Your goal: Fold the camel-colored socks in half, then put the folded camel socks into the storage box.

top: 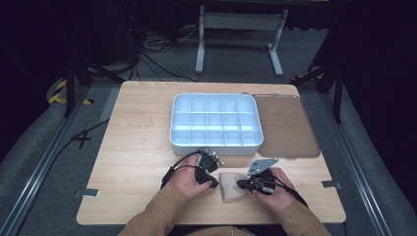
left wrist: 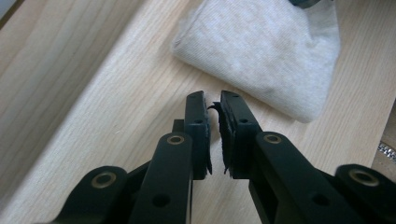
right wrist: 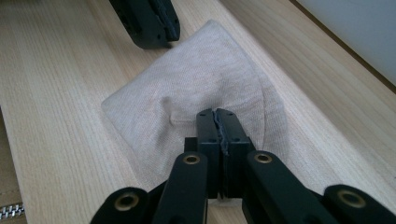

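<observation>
Right gripper view: a folded beige cloth [right wrist: 196, 98] lies on the wooden table [right wrist: 56, 93], with the right gripper [right wrist: 218, 114] pinching a fold at its near edge. Just beyond it, the left gripper [left wrist: 212, 100] hovers nearly closed and empty.

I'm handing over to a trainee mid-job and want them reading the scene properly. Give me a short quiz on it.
1. In the high view, on which side of the white tray does the brown pouch lie?
2. True or false: the left tongs grip the beige cloth.
3. What do the right tongs pinch? A) the cloth B) the tray C) the pouch

Key: 1. On its right, right beside it. 2. False: they stand beside the cloth over bare table, with nothing between them. 3. A.
</observation>
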`<action>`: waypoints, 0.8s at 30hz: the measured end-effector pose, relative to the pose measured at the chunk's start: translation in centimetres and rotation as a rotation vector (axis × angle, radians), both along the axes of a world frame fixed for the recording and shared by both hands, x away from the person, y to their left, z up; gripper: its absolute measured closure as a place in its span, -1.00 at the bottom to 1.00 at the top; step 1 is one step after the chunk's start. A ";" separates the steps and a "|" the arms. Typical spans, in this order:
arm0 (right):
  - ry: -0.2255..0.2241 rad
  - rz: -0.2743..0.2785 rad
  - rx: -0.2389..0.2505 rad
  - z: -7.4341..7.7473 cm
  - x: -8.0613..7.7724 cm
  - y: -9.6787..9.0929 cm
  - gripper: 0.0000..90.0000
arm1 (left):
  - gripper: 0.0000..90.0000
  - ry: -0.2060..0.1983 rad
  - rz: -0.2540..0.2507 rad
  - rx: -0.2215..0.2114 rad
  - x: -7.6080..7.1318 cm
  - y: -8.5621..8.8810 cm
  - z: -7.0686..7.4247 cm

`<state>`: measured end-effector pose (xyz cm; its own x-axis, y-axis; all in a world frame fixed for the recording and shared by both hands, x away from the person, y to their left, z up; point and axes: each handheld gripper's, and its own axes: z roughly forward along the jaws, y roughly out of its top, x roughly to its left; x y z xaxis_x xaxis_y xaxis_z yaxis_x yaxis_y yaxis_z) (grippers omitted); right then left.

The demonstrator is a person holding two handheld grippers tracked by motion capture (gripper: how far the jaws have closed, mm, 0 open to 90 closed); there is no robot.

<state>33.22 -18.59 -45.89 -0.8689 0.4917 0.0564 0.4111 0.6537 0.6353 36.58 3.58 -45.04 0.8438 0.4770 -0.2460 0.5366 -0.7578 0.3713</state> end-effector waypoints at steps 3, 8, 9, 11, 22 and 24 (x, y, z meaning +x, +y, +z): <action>-0.001 -0.002 -0.002 0.0 -0.1 0.0 0.98 | 0.82 0.003 0.005 0.001 0.0 0.0 0.0; 0.007 0.002 -0.002 0.0 -0.1 0.1 0.99 | 0.80 0.008 -0.011 -0.006 -0.2 -0.4 0.0; 0.018 0.003 0.000 0.0 -0.1 0.1 0.99 | 0.79 0.009 -0.012 -0.013 -0.2 -0.5 -0.1; 0.020 0.005 -0.001 0.0 -0.1 0.1 0.99 | 0.79 0.012 -0.020 -0.012 -0.3 -0.7 -0.1; 0.024 0.007 -0.008 0.0 -0.1 0.2 0.99 | 0.78 -0.008 -0.055 -0.043 -0.6 -1.2 0.0; 0.025 0.006 -0.008 0.0 -0.1 0.2 0.99 | 0.78 -0.016 -0.046 -0.063 -0.6 -1.2 0.1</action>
